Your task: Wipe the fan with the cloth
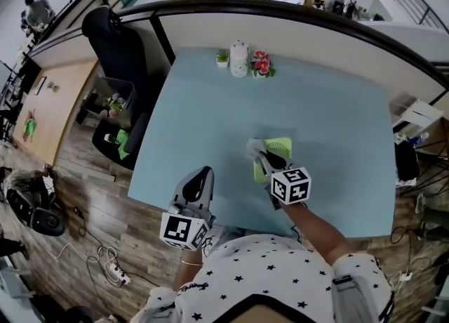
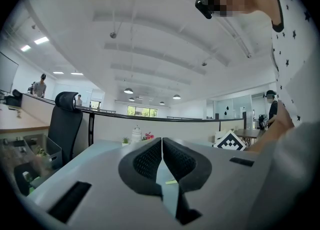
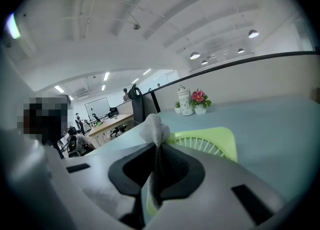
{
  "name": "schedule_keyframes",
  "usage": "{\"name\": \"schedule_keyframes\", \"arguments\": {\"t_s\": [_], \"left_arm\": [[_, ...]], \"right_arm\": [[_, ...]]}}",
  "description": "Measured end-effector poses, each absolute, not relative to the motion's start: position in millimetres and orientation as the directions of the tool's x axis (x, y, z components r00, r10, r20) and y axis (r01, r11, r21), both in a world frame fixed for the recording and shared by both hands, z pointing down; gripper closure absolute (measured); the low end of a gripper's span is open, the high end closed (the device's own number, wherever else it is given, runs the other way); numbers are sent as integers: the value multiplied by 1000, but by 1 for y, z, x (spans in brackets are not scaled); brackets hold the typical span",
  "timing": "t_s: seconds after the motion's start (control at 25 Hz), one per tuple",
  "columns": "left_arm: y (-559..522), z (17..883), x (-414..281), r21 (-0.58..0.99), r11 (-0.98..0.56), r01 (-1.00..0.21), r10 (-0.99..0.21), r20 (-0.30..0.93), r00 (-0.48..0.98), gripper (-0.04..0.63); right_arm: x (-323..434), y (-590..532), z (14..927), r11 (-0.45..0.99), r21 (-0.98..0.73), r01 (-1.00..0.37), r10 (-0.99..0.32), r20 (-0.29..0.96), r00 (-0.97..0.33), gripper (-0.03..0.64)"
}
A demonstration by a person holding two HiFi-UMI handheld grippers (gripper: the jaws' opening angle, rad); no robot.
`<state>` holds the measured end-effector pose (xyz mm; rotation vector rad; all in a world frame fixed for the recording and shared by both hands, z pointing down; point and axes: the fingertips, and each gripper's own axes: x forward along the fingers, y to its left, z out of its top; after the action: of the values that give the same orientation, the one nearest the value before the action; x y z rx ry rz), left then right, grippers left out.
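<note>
A small lime-green fan (image 1: pixel 278 150) lies flat on the light-blue table (image 1: pixel 337 125), its grille facing up (image 3: pixel 202 143). My right gripper (image 1: pixel 264 161) is shut on a grey cloth (image 3: pixel 153 130), and the cloth (image 1: pixel 255 148) rests on the fan's left side. My left gripper (image 1: pixel 200 187) hovers over the table's near edge, left of the fan, with its jaws shut (image 2: pixel 162 156) and nothing between them.
A white jar (image 1: pixel 239 59), a small green plant (image 1: pixel 222 57) and a pink flower pot (image 1: pixel 262 64) stand at the table's far edge. A black office chair (image 1: pixel 114 48) and bins (image 1: pixel 112 104) are left of the table. Cables lie on the wooden floor.
</note>
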<state>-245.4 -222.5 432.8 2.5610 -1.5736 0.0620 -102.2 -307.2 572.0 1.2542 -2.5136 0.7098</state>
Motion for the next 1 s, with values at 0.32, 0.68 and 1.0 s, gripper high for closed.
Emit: {"name": "schedule_keyframes", "arguments": {"t_s": [0.32,0.68,1.0], "left_arm": [[-227,430,-231,87,-471,-878,-873,97,478,563],[-229,428,-213,89,-503,-860,-856,89,510,563],[-228,427,-203,88,-518,-851,-847,88,525,563]], "right_arm": [[-78,-308,574,479,-315,-819,-702,423,-573,588],[-35,-313,576,401,-307,-863,-748,434,-502,588],[-2,-315,580,331,-306,-892,-779,445,-442,588]]}}
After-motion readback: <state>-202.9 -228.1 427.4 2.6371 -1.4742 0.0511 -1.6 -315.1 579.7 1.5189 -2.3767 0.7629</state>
